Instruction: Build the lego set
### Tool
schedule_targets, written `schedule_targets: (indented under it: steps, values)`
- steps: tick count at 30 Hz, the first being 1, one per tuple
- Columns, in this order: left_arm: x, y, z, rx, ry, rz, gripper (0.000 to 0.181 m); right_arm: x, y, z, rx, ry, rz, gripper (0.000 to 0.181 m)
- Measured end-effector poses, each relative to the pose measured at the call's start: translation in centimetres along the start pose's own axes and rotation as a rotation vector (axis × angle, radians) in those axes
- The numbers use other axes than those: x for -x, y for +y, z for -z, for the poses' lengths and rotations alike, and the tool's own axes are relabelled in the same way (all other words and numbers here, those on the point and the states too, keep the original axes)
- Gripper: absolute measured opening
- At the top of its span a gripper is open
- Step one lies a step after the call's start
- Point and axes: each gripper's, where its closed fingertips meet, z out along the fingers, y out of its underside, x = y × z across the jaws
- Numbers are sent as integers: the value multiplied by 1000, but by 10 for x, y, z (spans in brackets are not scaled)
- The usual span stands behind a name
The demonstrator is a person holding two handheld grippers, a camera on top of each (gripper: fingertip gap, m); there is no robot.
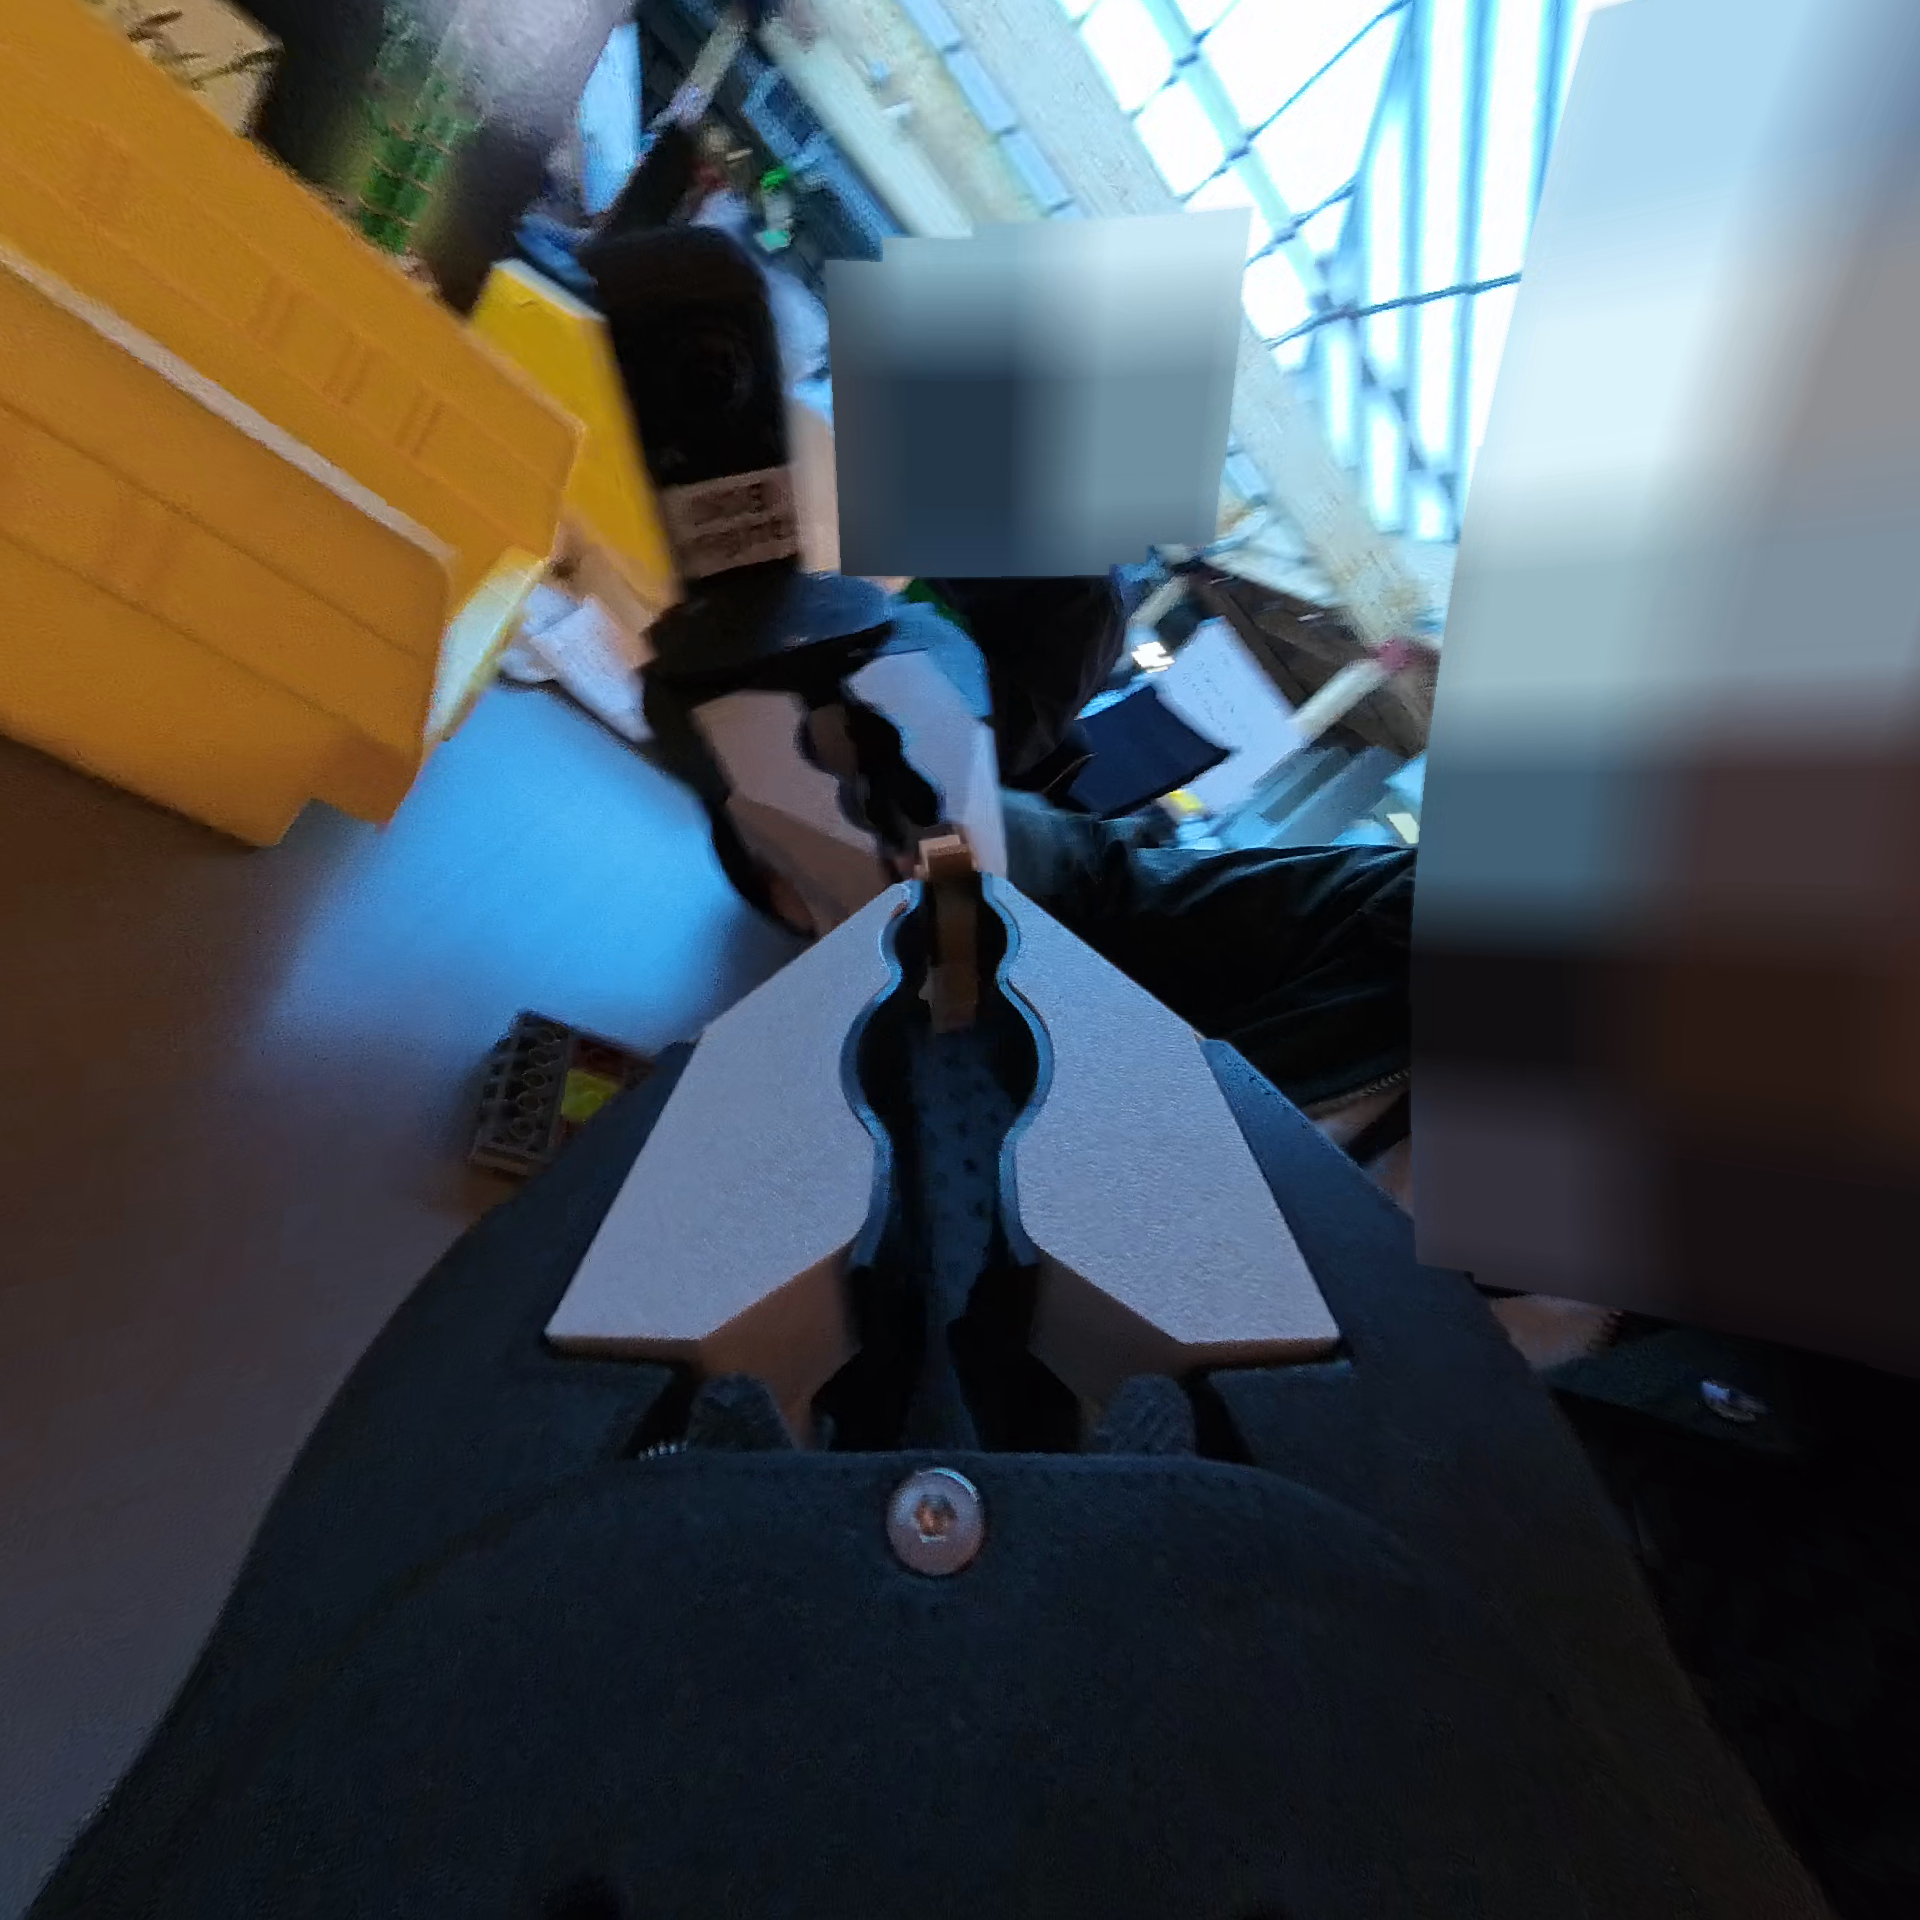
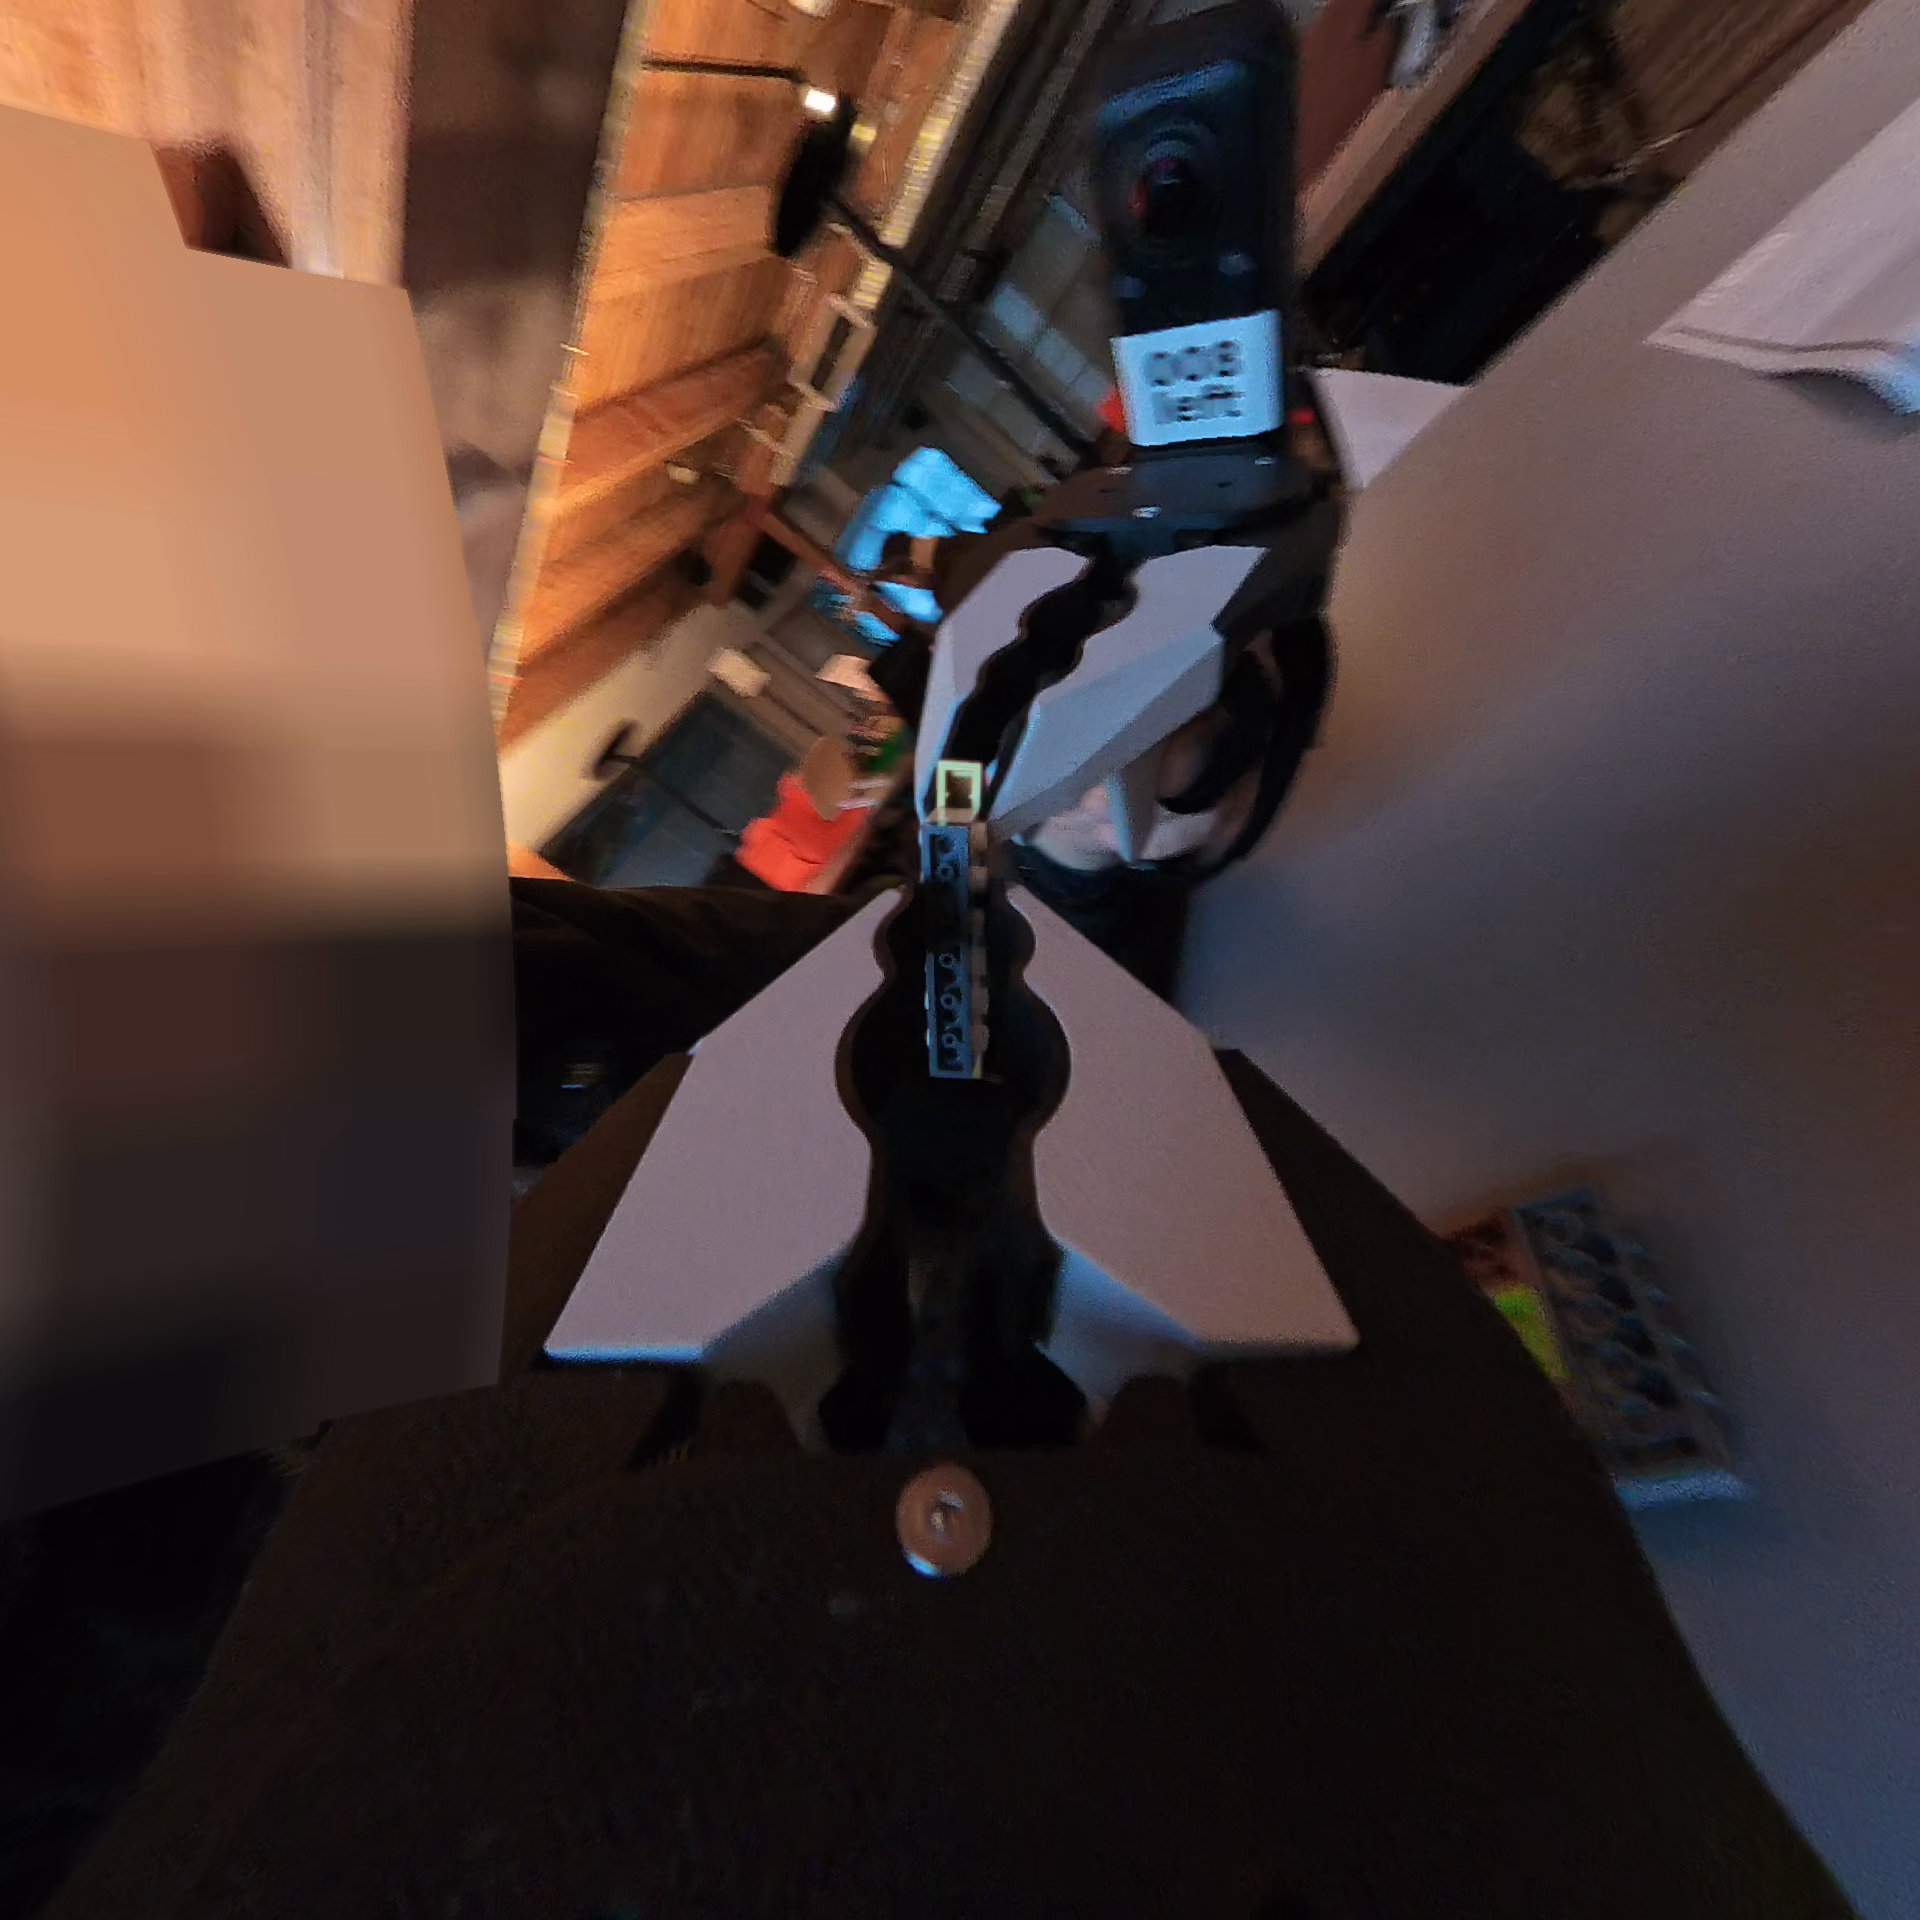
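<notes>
Jaws of both grippers closed: left gripper [image 1: 948, 940] pinches a small tan piece [image 1: 951, 961]; right gripper [image 2: 958, 935] clamps a grey studded plate [image 2: 953, 977], both held tip to tip above the table [image 1: 540, 862]. Judged step: mating the two parts mid-air; next needs stud alignment, then a firm press.

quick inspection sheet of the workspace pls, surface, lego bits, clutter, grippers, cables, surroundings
surface: pale table, mostly bare where seen
job's things: small tan piece in the left gripper; long grey studded piece in the right gripper; both raised, tips nearly meeting; partly built grey plate lies on the table
clutter: yellow bins at the table's edge
grippers: both shut on their pieces
cables: nothing seen
surroundings: windows, wooden wall, blurred
</notes>
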Motion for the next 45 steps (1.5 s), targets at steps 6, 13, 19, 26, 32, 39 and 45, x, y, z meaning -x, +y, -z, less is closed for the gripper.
schedule_targets:
  steps: [6, 13, 19, 26, 32, 39, 45]
  values:
    - [35, 4, 6, 48, -299, -105, 6, -40, -2, 13, 45, 369, 179, 8]
    - [7, -5, 3, -37, -71, -20, 5, -13, -11, 9, -65, 86, 1, 8]
    - [-19, -11, 5, -67, 116, 4, 6, 9, -17, 12, -114, -111, -96, 8]
    - [-11, -15, 8, -100, 105, 24, 5, -12, -6, 15, 7, 151, 134, 8]
    - [-28, -18, 9, -107, 217, 19, 6, -7, -33, 44, -100, 248, 299, 8]
    - [17, -67, -38, 45, -205, -196, 6, 26, -104, 159, -564, 601, 714, 9]
    - [73, -128, -100, 142, -304, -108, 22, 34, -116, 229, -780, 708, 690, 9]
